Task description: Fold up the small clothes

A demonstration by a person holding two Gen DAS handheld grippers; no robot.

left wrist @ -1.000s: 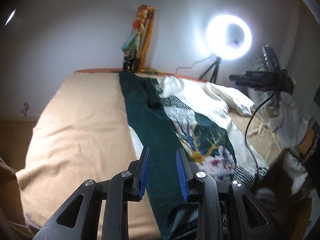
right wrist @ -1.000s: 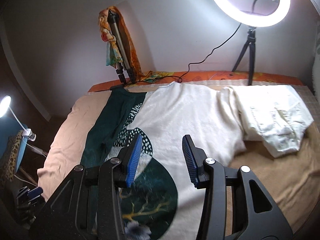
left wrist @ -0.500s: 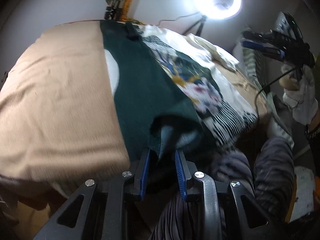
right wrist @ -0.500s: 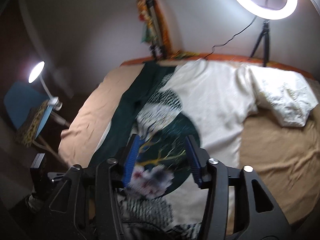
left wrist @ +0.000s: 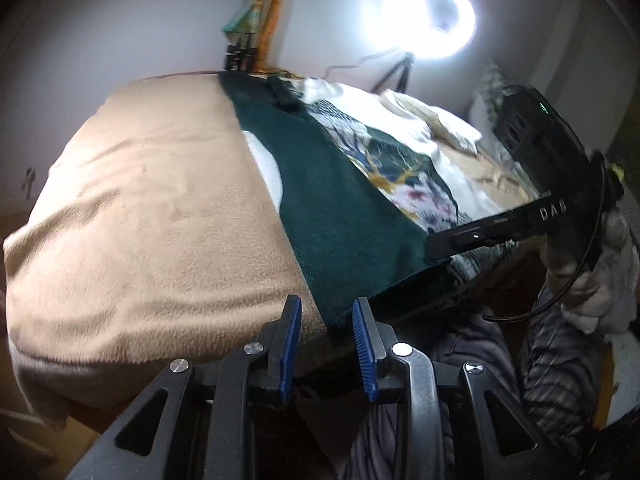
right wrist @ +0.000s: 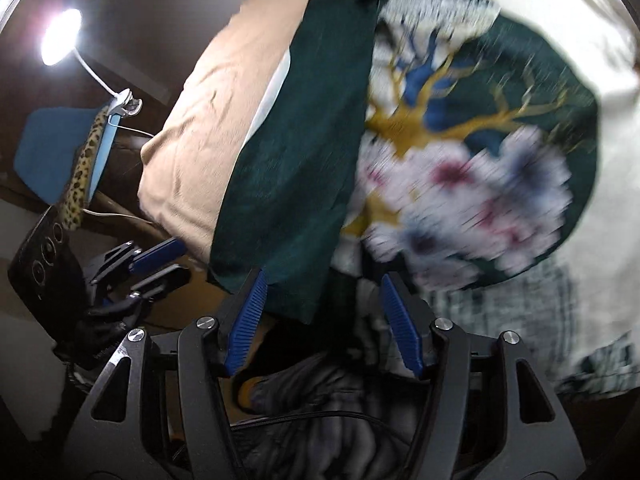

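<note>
Left wrist view: a bed covered by a tan blanket [left wrist: 152,216] is seen against a pale wall, with a lit ring light [left wrist: 429,20] on a tripod behind it. A printed shirt [left wrist: 340,200], dark green down one side and cream with a tree and flower print on the other, is laid along the bed, its green hem hanging over the near edge. The left gripper [left wrist: 326,340] is held at that edge; its blue jaws are apart, the green hem corner sits just between the tips, and no clamping is visible. The right gripper [left wrist: 532,184] is seen at the right, held in a gloved hand [left wrist: 596,272]. Compared with half a second ago, the raised, bunched hem is now flatter and the ring light is seen lower and more central.

Right wrist view: the frame is motion-blurred. The same bed and blanket [right wrist: 208,92] are seen from close above, with a desk lamp [right wrist: 60,36] lit in a dark corner and a blue chair [right wrist: 52,148] with a leopard-print cloth beside it. The shirt [right wrist: 460,152] fills most of the view. The right gripper [right wrist: 322,320] is held over the hem, jaws wide apart, nothing gripped. The left gripper [right wrist: 152,264] is seen at lower left. Versus earlier, the shirt is seen much closer.

No containers are seen.
</note>
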